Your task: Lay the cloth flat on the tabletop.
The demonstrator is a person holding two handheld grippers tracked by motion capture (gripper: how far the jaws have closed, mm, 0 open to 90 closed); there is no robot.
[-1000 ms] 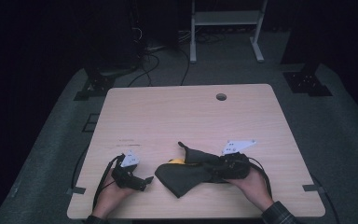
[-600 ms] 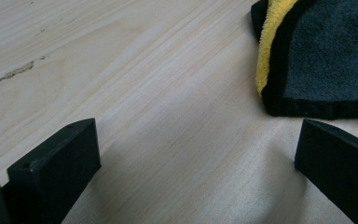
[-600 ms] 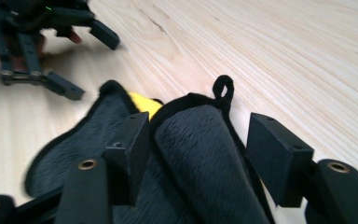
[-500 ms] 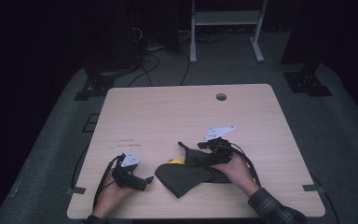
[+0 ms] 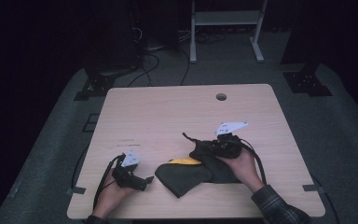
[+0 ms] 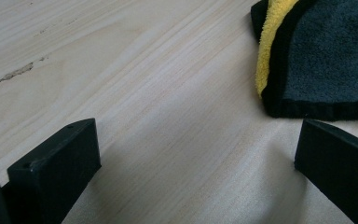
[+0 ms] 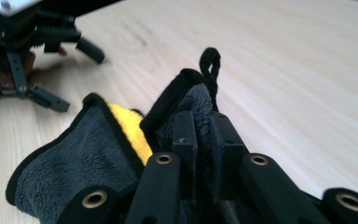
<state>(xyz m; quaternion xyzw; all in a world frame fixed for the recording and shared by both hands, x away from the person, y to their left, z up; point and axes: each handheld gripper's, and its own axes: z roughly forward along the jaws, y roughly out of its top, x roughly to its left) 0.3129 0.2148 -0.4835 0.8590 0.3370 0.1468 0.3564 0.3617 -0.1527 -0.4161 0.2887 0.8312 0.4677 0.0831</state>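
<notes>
The work in hand is the folding of a dark grey cloth (image 5: 186, 175) with a yellow underside, which lies crumpled on the near half of the wooden table (image 5: 168, 116), between the two hands. The right gripper (image 5: 214, 148) has its jaws closed on one corner of the cloth, next to the small hanging loop (image 7: 209, 60); in the right gripper view the black-bound edge is pinched between the two jaws and raised off the table. The lifted corner is turned over the rest of the cloth, so a strip of the yellow side (image 7: 127, 126) is exposed. The left gripper (image 5: 142, 181) rests on the table just beside the cloth's near-left corner, jaws spread apart and empty; the left gripper view shows bare wood between them and the cloth edge (image 6: 279, 100) just beyond the jaw on the right of that view. Judged from this, the fold is under way but incomplete: one corner is secured, the opposite side is not yet held, and the cloth is bunched, not flat. Remaining work is likely to grip the free corner, align the edges, and lay the cloth down.
</notes>
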